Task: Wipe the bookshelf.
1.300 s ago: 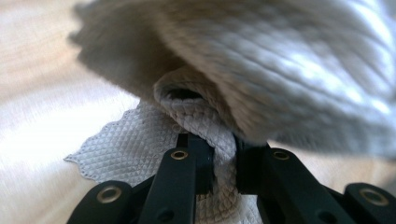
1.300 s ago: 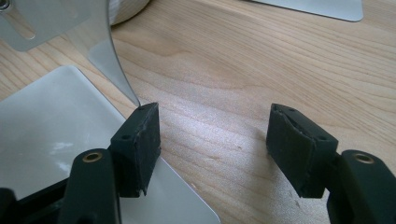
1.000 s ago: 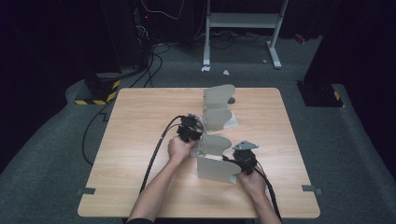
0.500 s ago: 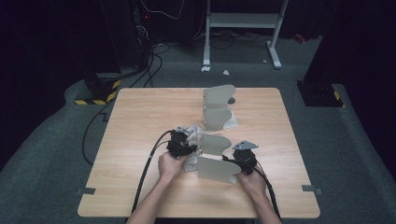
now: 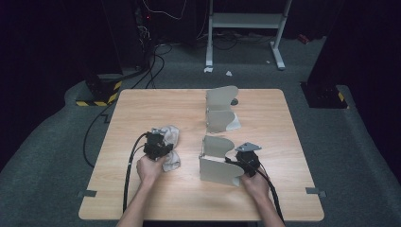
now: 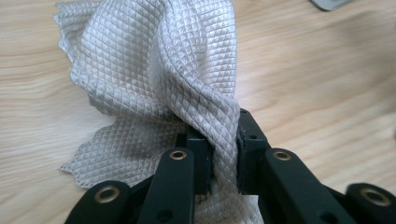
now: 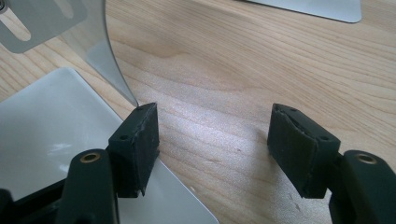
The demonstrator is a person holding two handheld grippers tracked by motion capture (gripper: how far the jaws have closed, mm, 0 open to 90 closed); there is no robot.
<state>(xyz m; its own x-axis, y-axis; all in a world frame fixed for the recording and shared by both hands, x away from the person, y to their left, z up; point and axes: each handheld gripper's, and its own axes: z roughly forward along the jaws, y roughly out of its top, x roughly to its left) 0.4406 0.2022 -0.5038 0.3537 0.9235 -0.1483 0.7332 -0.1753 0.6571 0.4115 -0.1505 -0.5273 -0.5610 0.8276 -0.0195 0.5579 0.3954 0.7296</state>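
A: What is on the table [image 5: 142, 118], counted?

B: One grey cloth [image 5: 171, 142] with a quilted diamond weave, and two grey metal bookends. The near bookend [image 5: 216, 163] stands at the centre, towards the person's edge; the far bookend [image 5: 220, 109] stands behind it, towards the far edge. The two are apart. There are also two grippers, one in each hand.

A: Where is the cloth?

B: Left of the near bookend, bunched up on the wood, partly lying on the table and partly gathered up into the left gripper [image 5: 158, 144].

A: How does that gripper stand?

B: The left forearm comes in from the bottom edge and the gripper points away from the person. In the left gripper view its jaws are narrow, clamped on a twisted fold of the cloth [image 6: 154, 70], which spreads out ahead of them.

A: And the other hand?

B: The right gripper [image 5: 243, 161] sits at the right side of the near bookend. In the right gripper view its jaws stand wide with bare wood between them; the left pad [image 7: 140, 144] is just at the curved edge of the bookend [image 7: 46, 135], but I cannot tell whether it touches.
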